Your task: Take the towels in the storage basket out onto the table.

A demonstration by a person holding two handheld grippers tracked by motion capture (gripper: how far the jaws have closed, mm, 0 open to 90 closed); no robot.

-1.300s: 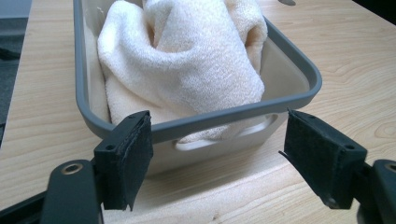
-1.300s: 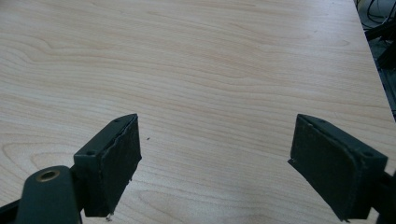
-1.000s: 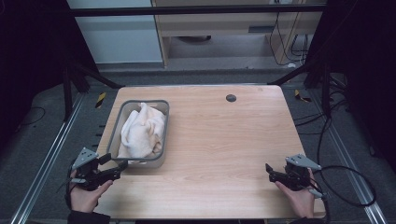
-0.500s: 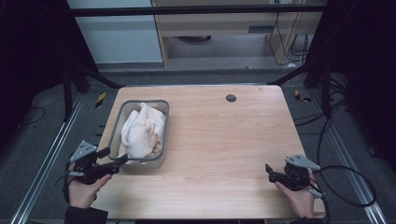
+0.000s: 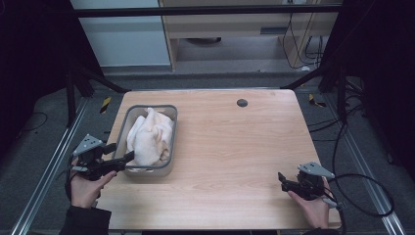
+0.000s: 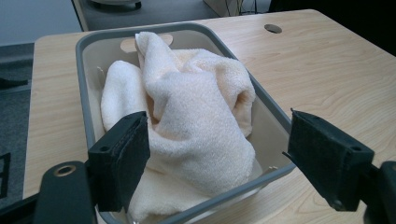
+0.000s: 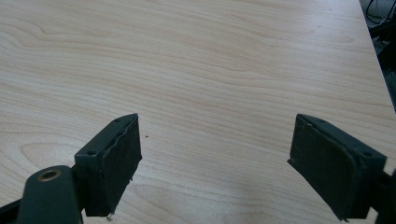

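A grey rectangular tray (image 5: pixel 171 132) (image 6: pixel 84 65) stands on the left part of the wooden table and holds a crumpled cream towel (image 5: pixel 149 137) (image 6: pixel 196 121). My left gripper (image 5: pixel 119 154) (image 6: pixel 219 154) is open at the tray's near left corner, its jaws spread wide over the near end of the towel without touching it. My right gripper (image 5: pixel 282 179) (image 7: pixel 215 163) is open near the table's front right, above bare wood, with nothing between its jaws.
A small dark round hole (image 5: pixel 242 103) (image 6: pixel 273 28) sits in the table (image 5: pixel 235 147) near its far edge. Cables (image 5: pixel 362 196) trail on the floor to the right. Metal rails run along both sides of the table.
My left gripper has risen and moved forward toward the tray's near left corner. The right gripper has stayed where it was.
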